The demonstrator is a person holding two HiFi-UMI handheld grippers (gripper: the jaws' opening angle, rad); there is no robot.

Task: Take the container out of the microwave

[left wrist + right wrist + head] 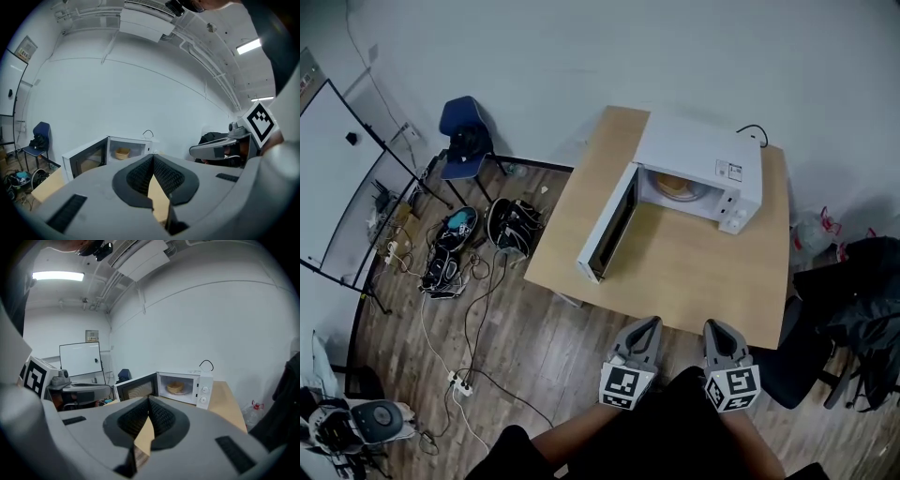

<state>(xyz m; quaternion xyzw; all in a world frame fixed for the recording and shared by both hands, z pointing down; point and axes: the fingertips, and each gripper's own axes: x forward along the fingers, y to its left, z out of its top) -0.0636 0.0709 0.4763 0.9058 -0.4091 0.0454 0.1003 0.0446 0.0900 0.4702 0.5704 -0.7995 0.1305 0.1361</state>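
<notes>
The container [673,184] sits inside the microwave [703,155], and the door [607,223] stands wide open on the surface [694,272]. To reach well, I think one pair of tongs should open before it enters, then take the container by its rim and keep it level. The left tongs [651,323] and the right tongs [718,326] are closed and empty. They are side by side at the near edge of the surface and point slightly down toward the microwave.
</notes>
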